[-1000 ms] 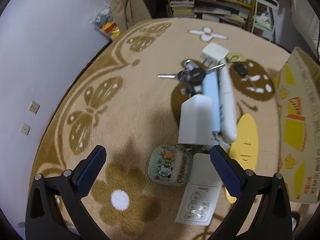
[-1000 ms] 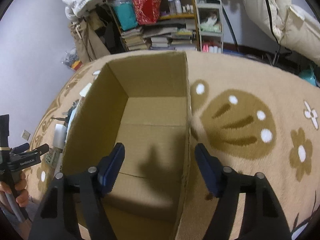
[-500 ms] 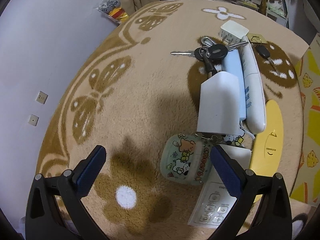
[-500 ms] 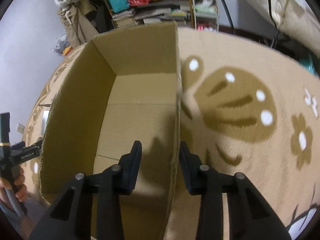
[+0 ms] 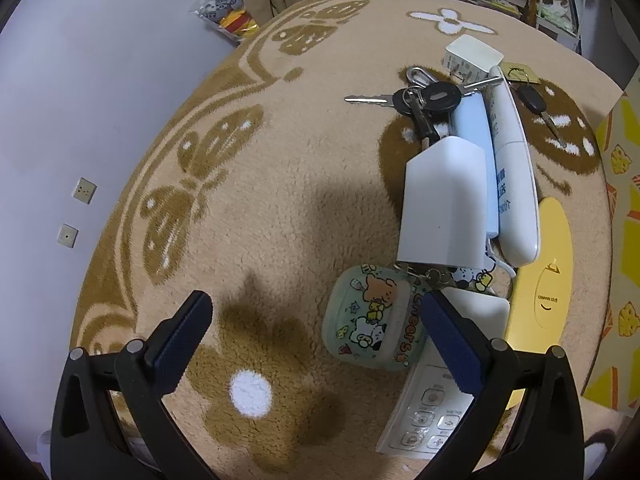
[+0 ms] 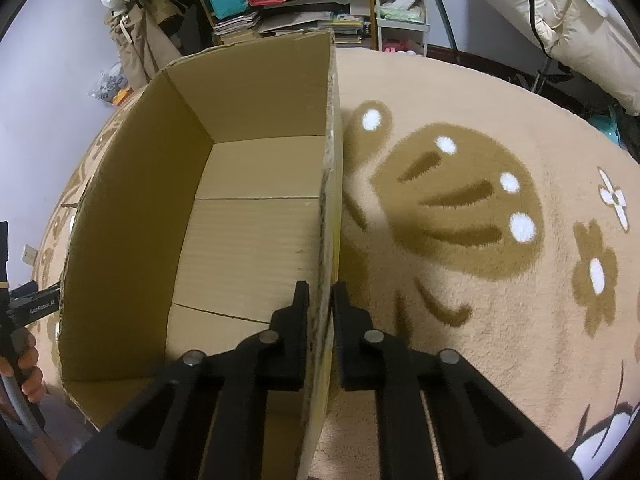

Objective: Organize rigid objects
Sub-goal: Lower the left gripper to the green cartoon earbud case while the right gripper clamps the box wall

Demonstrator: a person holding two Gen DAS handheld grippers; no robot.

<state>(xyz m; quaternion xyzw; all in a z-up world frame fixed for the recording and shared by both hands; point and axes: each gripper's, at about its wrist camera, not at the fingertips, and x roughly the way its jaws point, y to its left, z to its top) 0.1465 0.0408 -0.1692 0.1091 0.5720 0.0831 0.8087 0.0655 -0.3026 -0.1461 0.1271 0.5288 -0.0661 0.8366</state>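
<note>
My left gripper (image 5: 316,316) hangs open above the rug, its right finger over a green cartoon-printed case (image 5: 374,320). Beyond the case lie a white charger block (image 5: 444,200), a pale blue bar (image 5: 474,132), a white tube (image 5: 516,184), a bunch of keys (image 5: 424,98), a small white cube adapter (image 5: 472,58), a yellow disc (image 5: 548,280) and a white remote (image 5: 432,408). In the right wrist view an empty cardboard box (image 6: 244,216) stands open, and my right gripper (image 6: 320,300) is shut on its right wall (image 6: 330,184).
A beige rug (image 5: 280,208) with brown butterflies and flowers covers the floor. A grey wall (image 5: 80,80) runs along the left. Shelves with books (image 6: 280,12) stand at the back, and bedding (image 6: 580,20) at the far right. A hand (image 6: 24,364) holds the left gripper's handle.
My right gripper has closed from wide open onto the box's right wall. My left gripper has moved forward and lower toward the pile, staying open.
</note>
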